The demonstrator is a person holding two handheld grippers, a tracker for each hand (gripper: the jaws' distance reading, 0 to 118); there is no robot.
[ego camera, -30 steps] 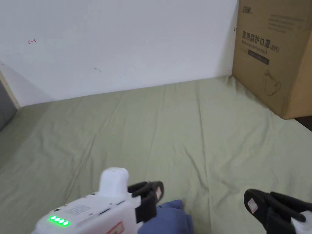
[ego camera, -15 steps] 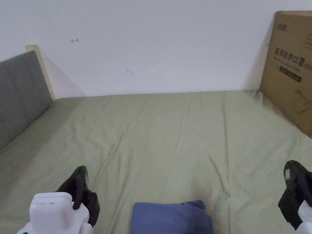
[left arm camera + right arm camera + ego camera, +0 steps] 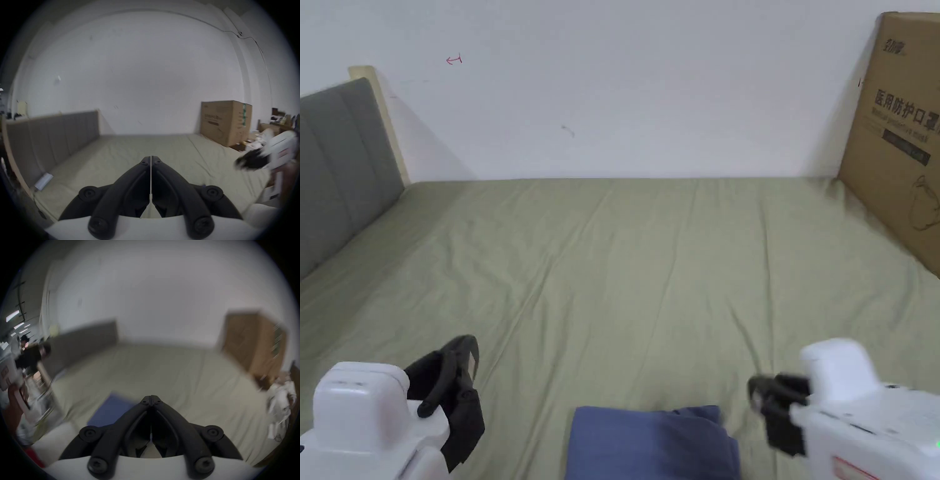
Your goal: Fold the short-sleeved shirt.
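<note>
A blue shirt [image 3: 650,440], folded into a compact rectangle, lies on the green bed sheet [image 3: 650,275] at the near edge; it also appears blurred as the blue shirt [image 3: 110,412] in the right gripper view. My left gripper [image 3: 464,356] hovers to the shirt's left, jaws together with nothing between them, as the left gripper [image 3: 151,158] confirms in its own view. My right gripper [image 3: 757,390] hangs just right of the shirt, apart from it, and is shut and empty, as the right gripper [image 3: 151,398] shows up close.
A large cardboard box [image 3: 900,144] stands on the bed's right side against the white wall. A grey padded headboard [image 3: 337,169] bounds the left. White clothes [image 3: 279,404] lie off the bed's right. People [image 3: 30,353] are in the room's far left.
The left gripper has drawn off the shirt to its left. The right gripper has swung in from the far right to just beside the shirt. The head camera panned left.
</note>
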